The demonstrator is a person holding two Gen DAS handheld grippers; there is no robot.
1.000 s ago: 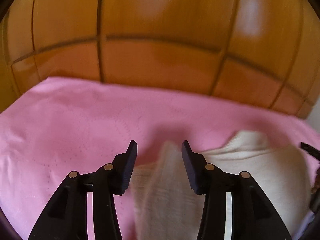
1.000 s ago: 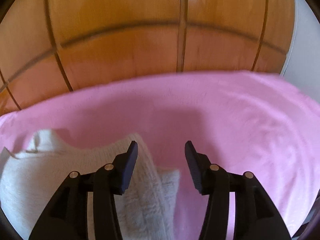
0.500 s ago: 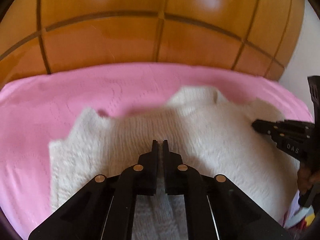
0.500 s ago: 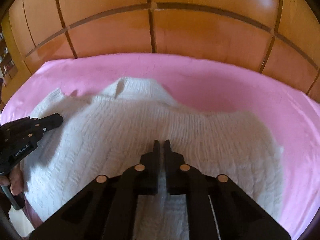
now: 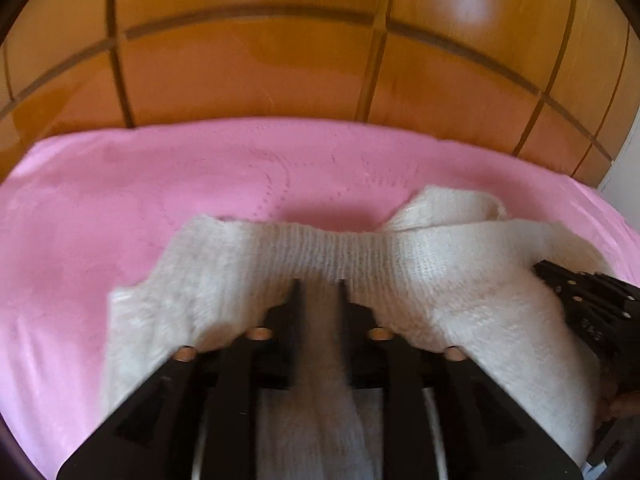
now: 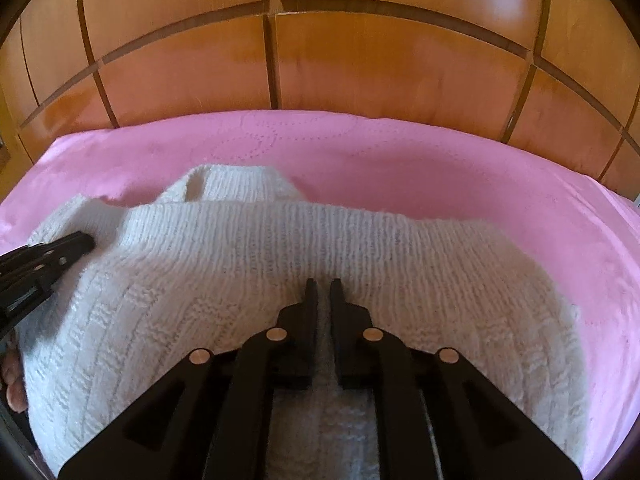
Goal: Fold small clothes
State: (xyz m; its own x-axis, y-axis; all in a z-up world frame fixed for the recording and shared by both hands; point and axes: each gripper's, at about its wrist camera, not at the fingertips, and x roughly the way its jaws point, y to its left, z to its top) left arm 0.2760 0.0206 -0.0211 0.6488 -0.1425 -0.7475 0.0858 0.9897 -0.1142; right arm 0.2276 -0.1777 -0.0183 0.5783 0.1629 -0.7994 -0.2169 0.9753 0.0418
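Observation:
A cream knitted sweater (image 5: 460, 264) lies on a pink bedspread (image 5: 120, 208), collar toward the far side and a ribbed band lying across its chest. My left gripper (image 5: 319, 282) is sunk into the near part of the knit, which bulges over the fingers. Its jaws are opening, with knit in the gap. In the right wrist view the sweater (image 6: 224, 280) fills the foreground. My right gripper (image 6: 323, 282) rests on it, jaws opening by a narrow slit with knit showing between them. Each gripper appears in the other's view: the right (image 5: 588, 304), the left (image 6: 44, 264).
A glossy wooden panelled headboard (image 6: 380, 68) rises just behind the bedspread (image 6: 440, 168). Pink cover shows left of the sweater (image 5: 60, 280) and to its right (image 6: 580, 240). A person's fingers (image 6: 14, 380) show at the left edge, behind the left gripper.
A second ago both grippers stood open beside folded sweater parts. They drew back over the body and shut. Now both are lower, pressed into the knit, jaws slightly parted.

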